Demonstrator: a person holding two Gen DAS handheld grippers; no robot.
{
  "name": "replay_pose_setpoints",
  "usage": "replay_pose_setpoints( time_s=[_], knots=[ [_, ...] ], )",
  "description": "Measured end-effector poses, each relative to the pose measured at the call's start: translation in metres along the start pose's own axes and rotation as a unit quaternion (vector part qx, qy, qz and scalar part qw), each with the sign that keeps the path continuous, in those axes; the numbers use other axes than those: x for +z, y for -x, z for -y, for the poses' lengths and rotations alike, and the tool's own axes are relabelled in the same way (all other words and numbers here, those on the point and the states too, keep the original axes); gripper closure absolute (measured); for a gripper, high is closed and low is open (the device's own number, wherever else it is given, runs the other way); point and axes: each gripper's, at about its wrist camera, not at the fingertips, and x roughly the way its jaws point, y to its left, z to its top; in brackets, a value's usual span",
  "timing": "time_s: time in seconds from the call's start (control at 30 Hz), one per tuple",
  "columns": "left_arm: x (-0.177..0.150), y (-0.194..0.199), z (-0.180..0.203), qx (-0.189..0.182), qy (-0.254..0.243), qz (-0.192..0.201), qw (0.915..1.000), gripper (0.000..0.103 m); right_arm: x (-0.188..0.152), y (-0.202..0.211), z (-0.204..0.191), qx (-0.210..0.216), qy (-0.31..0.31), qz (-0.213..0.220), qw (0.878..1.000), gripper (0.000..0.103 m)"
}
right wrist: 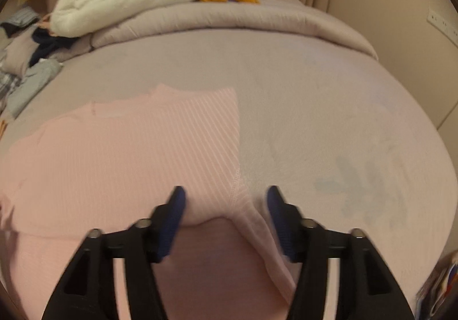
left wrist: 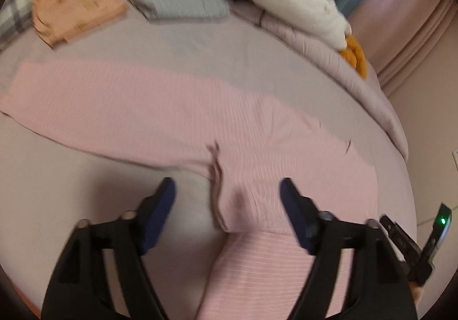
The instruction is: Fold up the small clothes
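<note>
Now both tools, the left tool (left wrist: 227,185) and right tool (right wrist: 226,194), hang wide apart, gripping nothing, above the pink striped garment (left wrist: 160,114) on the bed (right wrist: 315,119).

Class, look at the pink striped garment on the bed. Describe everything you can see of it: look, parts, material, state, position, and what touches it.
The pink garment is a soft, ribbed-looking knit with fine pale stripes. It lies mostly flat on the mauve bed sheet, which alone clearly touches it. A long sleeve stretches out to the left in the left wrist view; the right wrist view shows a stitched seam and the body folded with a straight edge. A bunched fold rises between the open left tool, and fabric sits between the open right tool; neither grips it.
</note>
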Motion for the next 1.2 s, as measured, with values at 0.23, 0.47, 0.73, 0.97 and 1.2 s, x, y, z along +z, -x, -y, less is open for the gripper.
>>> replay_pose_setpoints(
  time_s=[0.23,0.47,0.73,0.97,1.2],
  knots=[
    [0.029,0.047,-0.041,0.04,0.05,0.073,0.9953,0.004,-0.003,0.046,0.013,0.042,-0.011,0.041,0.998,0.012],
    [0.032,0.062,-0.114,0.107,0.14,0.097,0.9796,0.004,-0.013,0.073,0.037,0.104,-0.049,0.077,0.99,0.008],
    [0.029,0.055,-0.184,0.124,0.238,0.094,0.9587,0.013,-0.024,0.09,0.052,0.066,-0.075,0.093,0.991,0.008],
    [0.023,0.04,-0.225,0.092,0.307,0.08,0.9439,0.039,-0.031,0.084,0.055,0.054,-0.09,0.071,0.992,0.008],
    [0.034,0.032,-0.24,0.089,0.301,0.093,0.9448,0.052,-0.029,0.084,0.046,0.047,-0.081,0.067,0.993,0.008]
  ],
)
